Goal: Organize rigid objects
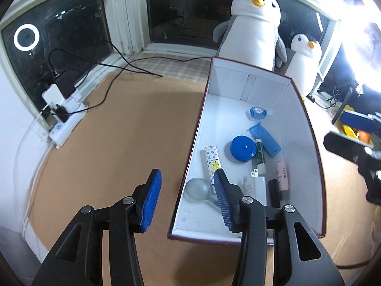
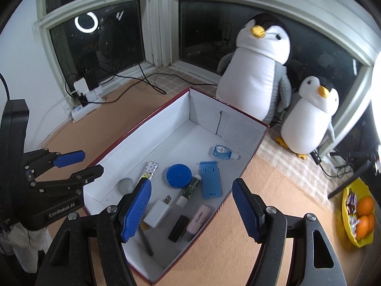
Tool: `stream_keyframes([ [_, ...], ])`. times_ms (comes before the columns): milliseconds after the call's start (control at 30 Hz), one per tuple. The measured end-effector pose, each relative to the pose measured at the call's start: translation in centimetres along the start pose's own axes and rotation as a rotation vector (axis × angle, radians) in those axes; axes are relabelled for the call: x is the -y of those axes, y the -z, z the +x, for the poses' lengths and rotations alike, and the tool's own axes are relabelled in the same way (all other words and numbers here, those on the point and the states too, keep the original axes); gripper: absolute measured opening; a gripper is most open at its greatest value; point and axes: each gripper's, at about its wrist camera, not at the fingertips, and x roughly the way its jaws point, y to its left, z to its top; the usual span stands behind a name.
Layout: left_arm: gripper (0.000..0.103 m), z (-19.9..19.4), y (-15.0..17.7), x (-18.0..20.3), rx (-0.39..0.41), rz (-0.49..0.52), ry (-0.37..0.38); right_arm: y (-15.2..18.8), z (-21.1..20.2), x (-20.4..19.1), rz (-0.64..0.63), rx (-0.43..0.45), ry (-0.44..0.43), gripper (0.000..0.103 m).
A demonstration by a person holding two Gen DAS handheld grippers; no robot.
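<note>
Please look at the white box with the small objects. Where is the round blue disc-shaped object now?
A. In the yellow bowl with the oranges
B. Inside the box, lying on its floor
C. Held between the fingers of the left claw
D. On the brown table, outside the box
B: the round blue disc lies on the white floor of the box, among the other small items, and neither claw touches it.

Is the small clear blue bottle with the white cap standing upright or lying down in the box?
Lying down. The small clear blue bottle rests on its side on the floor of the white-lined box, its label facing up.
</note>
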Motion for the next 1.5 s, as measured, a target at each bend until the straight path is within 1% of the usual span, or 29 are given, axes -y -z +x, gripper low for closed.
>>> stream_keyframes([
  [33, 0.054, -0.4, 0.0, 0.0, 0.005, -0.005, 0.004, 0.4, -0.6, 0.0, 0.01, 0.01, 0.004, 0.069],
  [67, 0.06, -0.8, 0.0, 0.0, 0.013, -0.01, 0.01, 0.7, -1.3, 0.0, 0.021, 0.023, 0.01, 0.069],
  [200, 0.067, -2.9, -0.2, 0.6, 0.065, -0.002, 0.019, 1.6, -3.3, 0.5, 0.073, 0.063, 0.021, 0.074],
  [267, 0.07, -3.8, -0.2, 1.0, 0.086, 0.009, 0.022, 2.1, -4.5, 0.9, 0.1, 0.085, 0.036, 0.076],
  [367, 0.071, -5.2, 0.1, 1.8, 0.126, 0.031, -0.002, 2.8, -6.3, 1.3, 0.123, 0.122, 0.071, 0.078],
  [400, 0.071, -5.7, 0.3, 2.0, 0.137, 0.035, -0.001, 3.1, -6.7, 1.4, 0.129, 0.129, 0.079, 0.081],
  [500, 0.075, -6.5, 0.6, 2.2, 0.137, 0.033, 0.026, 4.3, -8.1, 2.0, 0.163, 0.155, 0.11, 0.085],
  [567, 0.079, -7.1, 0.8, 2.4, 0.137, 0.03, 0.035, 5.2, -8.9, 2.3, 0.189, 0.163, 0.13, 0.086],
  [700, 0.079, -8.5, 1.2, 2.7, 0.155, 0.029, 0.049, 7.1, -10.4, 3.2, 0.254, 0.175, 0.148, 0.09],
  [933, 0.079, -10.3, 1.7, 3.4, 0.185, 0.051, 0.063, 8.3, -11.8, 4.0, 0.313, 0.194, 0.178, 0.091],
  [1133, 0.079, -10.6, 1.8, 3.6, 0.189, 0.06, 0.067, 8.3, -12.3, 3.6, 0.3, 0.207, 0.2, 0.091],
  [1500, 0.079, -10.6, 1.9, 3.6, 0.186, 0.058, 0.07, 8.4, -12.1, 3.4, 0.298, 0.2, 0.199, 0.091],
])
